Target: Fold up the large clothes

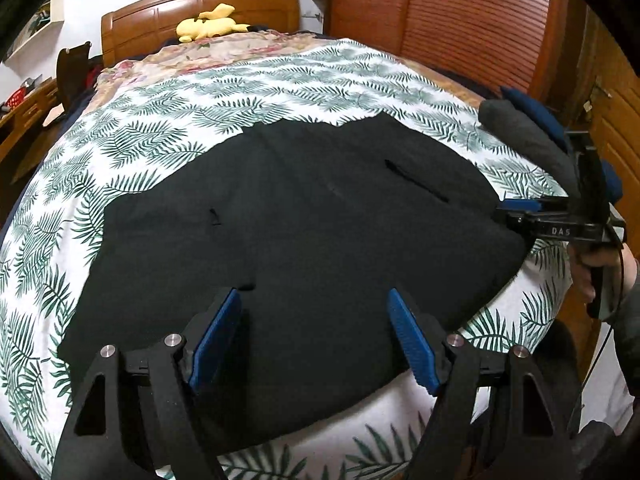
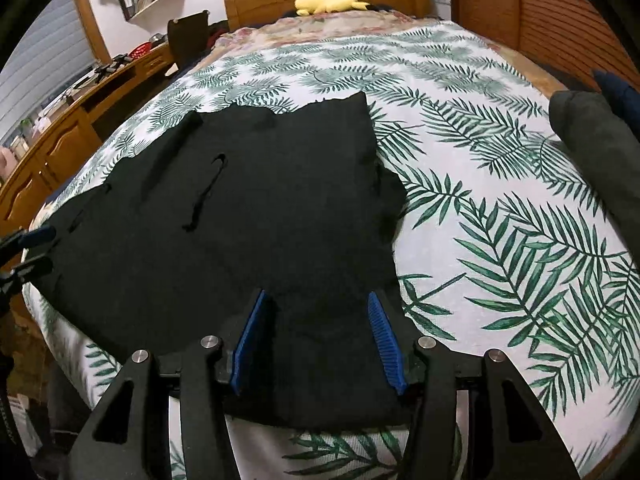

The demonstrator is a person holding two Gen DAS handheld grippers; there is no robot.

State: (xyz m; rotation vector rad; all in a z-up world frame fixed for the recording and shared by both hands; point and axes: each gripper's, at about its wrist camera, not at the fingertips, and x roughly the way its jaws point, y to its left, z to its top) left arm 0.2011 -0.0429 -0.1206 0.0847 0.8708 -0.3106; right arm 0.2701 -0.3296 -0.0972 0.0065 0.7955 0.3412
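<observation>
A large black garment [image 1: 288,220] lies spread flat on the leaf-print bedspread [image 1: 132,136]; it also shows in the right wrist view [image 2: 248,216]. My left gripper [image 1: 314,304] is open, its blue pads hovering over the garment's near edge. My right gripper [image 2: 316,300] is open over the garment's near right corner, fabric lying between the pads. The right gripper also shows from the side in the left wrist view [image 1: 516,210], at the garment's right edge. The left gripper's fingertips [image 2: 36,236] show at the garment's left edge.
A folded grey garment [image 2: 596,148] and a dark blue one [image 2: 620,96] lie at the bed's right side. A yellow plush toy [image 1: 212,24] sits by the wooden headboard [image 1: 200,4]. A wooden desk [image 2: 60,120] stands left; a slatted wardrobe [image 1: 460,12] stands right.
</observation>
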